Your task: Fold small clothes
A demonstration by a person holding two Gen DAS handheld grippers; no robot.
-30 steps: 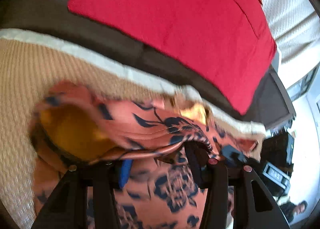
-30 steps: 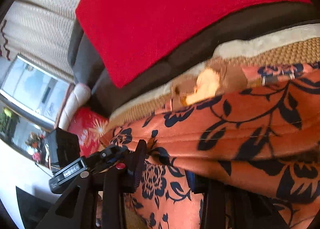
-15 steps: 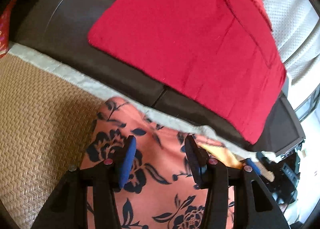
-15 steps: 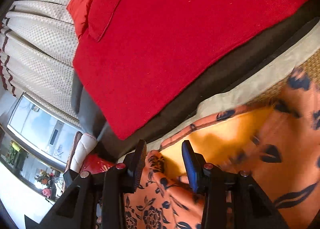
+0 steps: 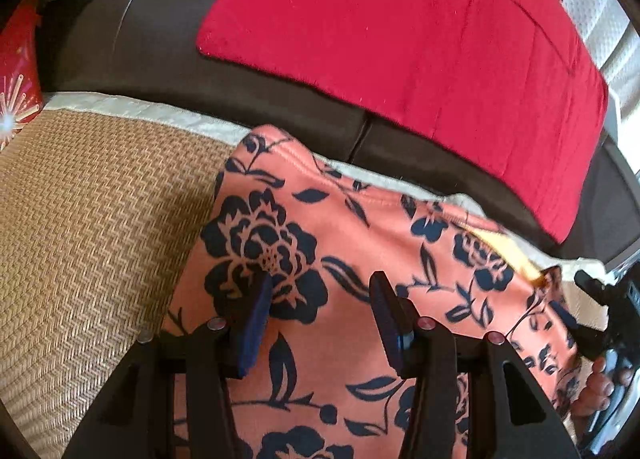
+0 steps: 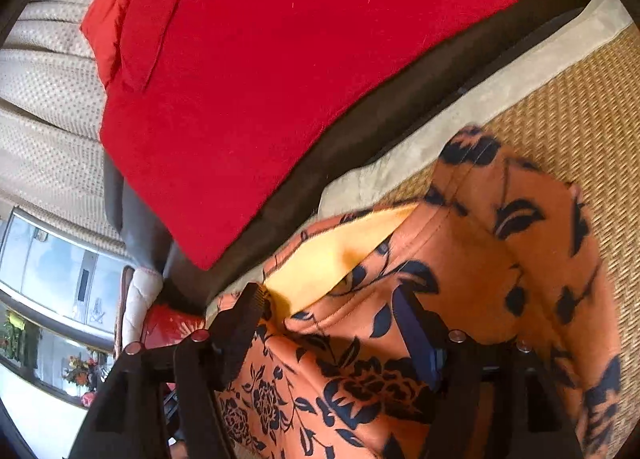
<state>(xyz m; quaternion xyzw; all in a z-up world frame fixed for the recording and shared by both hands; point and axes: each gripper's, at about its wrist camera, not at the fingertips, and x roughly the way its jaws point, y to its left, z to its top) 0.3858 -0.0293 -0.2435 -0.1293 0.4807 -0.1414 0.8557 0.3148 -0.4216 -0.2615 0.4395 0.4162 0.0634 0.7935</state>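
I see a woven straw mat [image 5: 92,219] with a pale fabric border [image 5: 132,107] as the working surface, spread over the seat of a dark brown sofa [image 5: 132,39]. Directly on the mat lies the orange floral garment [image 5: 320,259], its far edge reaching over the pale border; from my right camera one corner is turned back, showing a yellow lining [image 6: 332,255]. A red cushion [image 5: 400,39] leans on the sofa behind, and a red patterned cushion [image 5: 16,71] sits at the mat's left end.

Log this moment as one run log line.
left claw: open above orange floral garment | right claw: open over its folded edge | garment on woven mat
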